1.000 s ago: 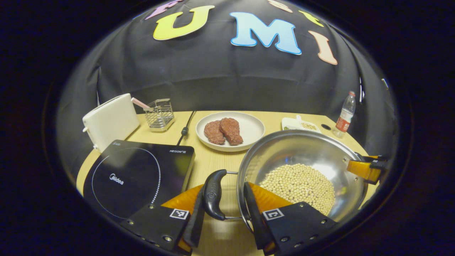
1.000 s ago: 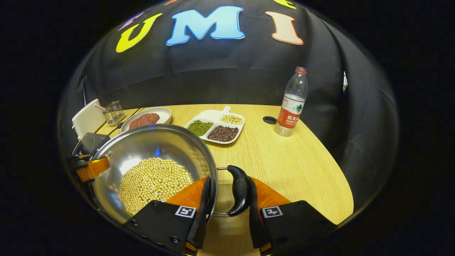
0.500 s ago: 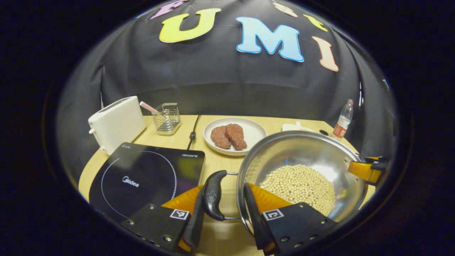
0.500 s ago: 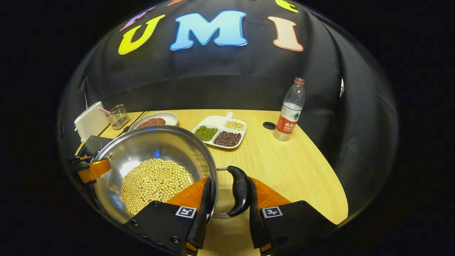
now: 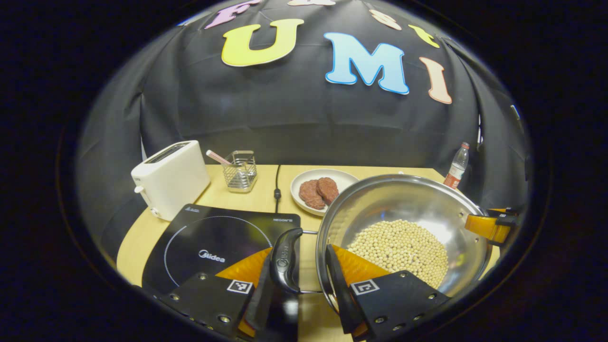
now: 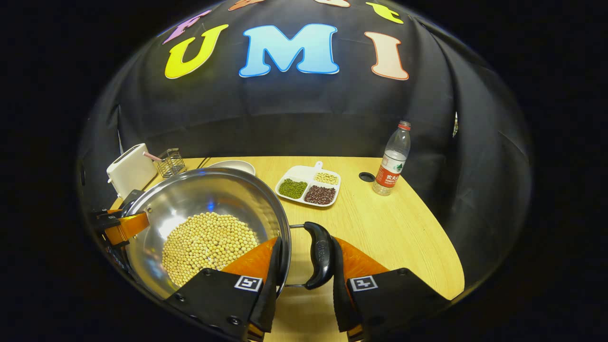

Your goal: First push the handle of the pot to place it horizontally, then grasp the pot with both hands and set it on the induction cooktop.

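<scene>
Left gripper view: left gripper (image 5: 306, 266) sits w/ its two fingers either side of the pot's black curved side handle (image 5: 284, 260) and the rim next to it, one finger outside the handle, the other inside the bowl; whether both press can't be told. The round stainless-steel pot (image 5: 403, 199), holding pale yellow soybeans (image 5: 399, 244), is just right of the black glass induction cooktop (image 5: 213, 242), not over its ring. At the pot's far rim the right gripper (image 5: 491, 225) shows. Behind on the light wood counter (image 5: 228, 197): white toaster (image 5: 171, 178), wire mesh basket (image 5: 240, 168), white plate w/ two reddish meat patties (image 5: 319, 190), clear plastic bottle w/ red label (image 5: 457, 166). Right gripper view: right gripper (image 6: 301, 266) likewise straddles the opposite black handle (image 6: 319, 254) and rim, one finger in the bowl, one outside the handle; clamped or not, can't tell. Pot (image 6: 209, 194) w/ soybeans (image 6: 206, 242) fills lower left, left gripper (image 6: 118, 225) on its far edge. Beyond it, white divided tray of green, red & pale beans (image 6: 308, 183), the bottle (image 6: 392, 159) near the counter (image 6: 394, 228) back edge, toaster (image 6: 128, 168) and basket (image 6: 171, 161) far left.
</scene>
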{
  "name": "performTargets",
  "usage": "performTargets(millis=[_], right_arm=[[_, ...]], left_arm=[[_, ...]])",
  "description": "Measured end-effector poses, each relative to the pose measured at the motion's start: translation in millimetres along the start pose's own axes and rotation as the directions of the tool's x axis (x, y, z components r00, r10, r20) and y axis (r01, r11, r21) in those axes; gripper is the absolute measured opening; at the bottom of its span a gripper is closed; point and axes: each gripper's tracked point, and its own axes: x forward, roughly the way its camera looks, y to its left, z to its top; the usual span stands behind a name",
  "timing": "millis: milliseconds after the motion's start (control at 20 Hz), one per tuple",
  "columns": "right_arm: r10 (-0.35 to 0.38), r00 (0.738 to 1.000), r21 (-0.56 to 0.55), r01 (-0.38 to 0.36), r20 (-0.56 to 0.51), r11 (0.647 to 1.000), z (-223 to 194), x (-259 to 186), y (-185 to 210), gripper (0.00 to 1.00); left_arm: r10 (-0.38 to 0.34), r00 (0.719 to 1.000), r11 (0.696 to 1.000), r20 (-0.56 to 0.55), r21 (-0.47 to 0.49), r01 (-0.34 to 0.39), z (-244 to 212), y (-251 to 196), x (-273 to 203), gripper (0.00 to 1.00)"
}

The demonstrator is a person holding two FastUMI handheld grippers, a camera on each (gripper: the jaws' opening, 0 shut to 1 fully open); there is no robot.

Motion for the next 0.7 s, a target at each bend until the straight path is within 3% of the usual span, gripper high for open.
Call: performTargets(millis=[200,250,700], right_arm=[[0.018,1.0,-0.005,-0.018,0.011,1.0,5.2,-6.1,26.5,0.49],[0.024,1.0,-0.002,-0.024,0.013,1.0,6.9,-7.4,32.9,0.49],[0.062,0.998,-0.004,-0.062,0.023,0.998,11.7,-15.8,92.5,0.52]], left_arm=[[0.013,1.0,1.0,0.003,-0.011,-0.013,1.9,28.5,-9.0,0.6],[0.015,1.0,1.0,0.005,-0.012,-0.015,4.1,32.6,-13.6,0.56],[0.042,0.999,0.999,0.015,-0.021,-0.042,6.9,102.4,-25.2,0.59]])
